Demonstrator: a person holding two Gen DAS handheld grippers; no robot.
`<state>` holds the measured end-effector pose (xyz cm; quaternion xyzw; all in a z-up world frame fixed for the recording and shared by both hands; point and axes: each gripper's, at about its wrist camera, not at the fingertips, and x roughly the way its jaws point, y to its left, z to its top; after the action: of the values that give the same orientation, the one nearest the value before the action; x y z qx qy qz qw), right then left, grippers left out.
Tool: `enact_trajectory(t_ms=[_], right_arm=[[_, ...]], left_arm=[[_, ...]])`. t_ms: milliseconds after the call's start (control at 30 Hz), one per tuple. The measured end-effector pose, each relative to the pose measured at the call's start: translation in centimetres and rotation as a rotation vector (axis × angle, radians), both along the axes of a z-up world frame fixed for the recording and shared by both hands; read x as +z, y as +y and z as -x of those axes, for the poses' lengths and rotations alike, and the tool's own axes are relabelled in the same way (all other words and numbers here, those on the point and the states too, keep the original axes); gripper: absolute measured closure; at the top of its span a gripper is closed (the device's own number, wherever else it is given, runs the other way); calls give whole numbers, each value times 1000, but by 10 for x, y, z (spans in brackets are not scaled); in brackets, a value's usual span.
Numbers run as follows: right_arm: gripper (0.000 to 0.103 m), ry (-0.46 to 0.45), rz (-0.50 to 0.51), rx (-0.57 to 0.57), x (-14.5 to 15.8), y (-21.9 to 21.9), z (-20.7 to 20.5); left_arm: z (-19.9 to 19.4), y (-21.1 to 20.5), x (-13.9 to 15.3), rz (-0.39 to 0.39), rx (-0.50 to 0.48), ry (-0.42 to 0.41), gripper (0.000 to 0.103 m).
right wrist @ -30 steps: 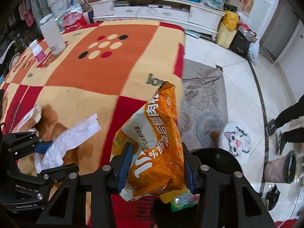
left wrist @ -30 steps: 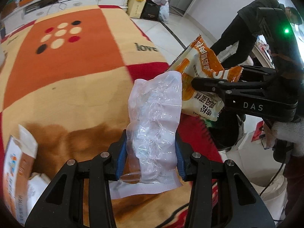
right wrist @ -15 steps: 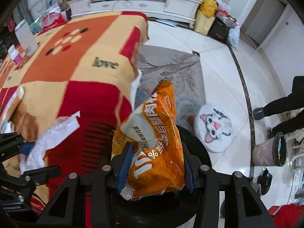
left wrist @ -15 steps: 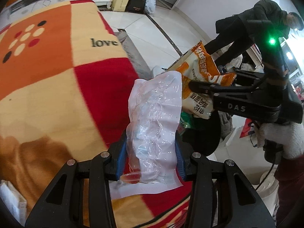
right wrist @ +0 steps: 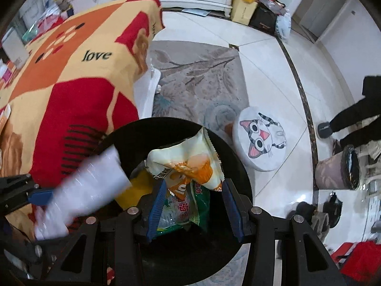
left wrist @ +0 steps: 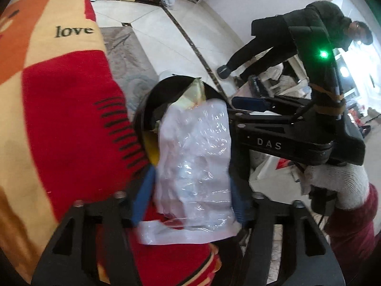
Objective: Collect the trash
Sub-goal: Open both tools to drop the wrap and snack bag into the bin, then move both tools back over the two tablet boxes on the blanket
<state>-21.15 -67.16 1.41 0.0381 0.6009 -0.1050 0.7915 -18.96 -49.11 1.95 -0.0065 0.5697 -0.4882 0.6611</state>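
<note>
Orange snack bag [right wrist: 190, 164] now dropped in black bin [right wrist: 123, 140], right hand-held gripper [right wrist: 194, 205] spread empty, left hand-held gripper [left wrist: 190, 200] still clamping clear wrapper [left wrist: 195, 166].

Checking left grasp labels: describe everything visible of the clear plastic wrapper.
The clear plastic wrapper is a crinkled, see-through empty film pouch with a flat sealed edge at its bottom. It stands roughly upright, pinched at its sides between the blue pads of the left gripper. In the right wrist view it is motion-blurred, its top over the rim of the black bin.

Bin [right wrist: 240, 166] mouth crowded: orange wrapper [right wrist: 190, 164] and right claw [right wrist: 194, 205] fill it.
</note>
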Motion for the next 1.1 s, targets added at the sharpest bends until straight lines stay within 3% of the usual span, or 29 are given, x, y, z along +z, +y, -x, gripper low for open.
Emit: enact_trajectory(t_ms=[67,200,300,700,967,1100], right_arm=[[50,4,-5,-15,0,-3,-1],[47,10,7,-3,-1,2,-4],[39,12,20,6,-2,8,-7],[38,-28,61,51,20,33,-14],[38,-51,56,138,27,82,-34],[38,-64,47,185,29,112,-48]], left_arm=[[-1,0,1,11,2,12,36],[-3,3,4,9,4,13,36],[0,6,7,6,13,9,36],[0,41,22,-53,62,-75,36],[-8,100,32,-117,153,-169,36],[-15,136,37,-132,208,-175,36]])
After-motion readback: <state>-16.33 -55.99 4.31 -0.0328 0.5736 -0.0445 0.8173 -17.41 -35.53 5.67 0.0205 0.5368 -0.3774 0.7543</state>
